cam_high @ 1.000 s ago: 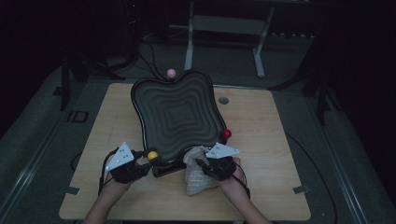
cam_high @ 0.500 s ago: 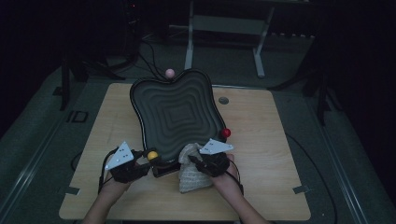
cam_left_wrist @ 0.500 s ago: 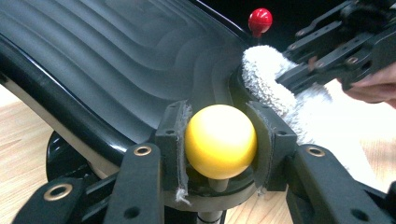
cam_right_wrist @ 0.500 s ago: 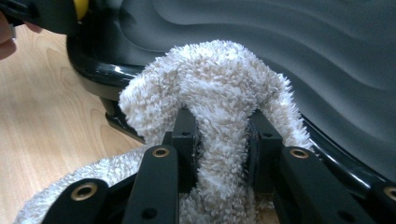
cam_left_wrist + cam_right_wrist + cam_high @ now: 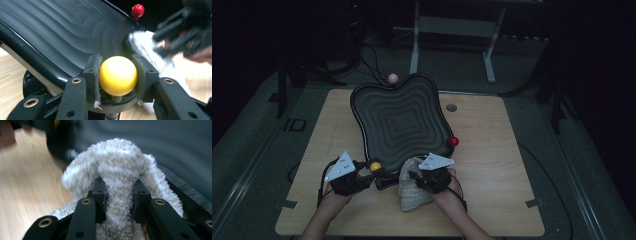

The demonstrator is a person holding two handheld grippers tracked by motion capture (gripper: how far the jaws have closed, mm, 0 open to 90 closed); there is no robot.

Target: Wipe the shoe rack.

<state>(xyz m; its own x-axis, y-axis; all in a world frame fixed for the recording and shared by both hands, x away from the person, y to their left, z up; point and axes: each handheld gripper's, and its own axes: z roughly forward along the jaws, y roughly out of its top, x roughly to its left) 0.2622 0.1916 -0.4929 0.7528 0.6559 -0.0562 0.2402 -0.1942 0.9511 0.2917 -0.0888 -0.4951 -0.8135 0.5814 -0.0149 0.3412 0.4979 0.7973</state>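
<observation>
Two grips are needed: the yellow knob (image 5: 118, 75) is clamped by the left gripper (image 5: 117, 75) to steady the tilted black tray (image 5: 399, 120), while the fluffy cloth (image 5: 120, 182), pinched by the right gripper (image 5: 119, 195), should be pressed flat along the near rim.

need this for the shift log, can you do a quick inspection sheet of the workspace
surface: wooden table, dim light
job's things: black wavy tray tilted up; fluffy white cloth at its near edge
clutter: grey disc on the table
grippers: left gripper shut on the tray's yellow knob; right gripper shut on the cloth
cables: black cable by the left gripper
surroundings: metal stand behind the table, dark floor
</observation>
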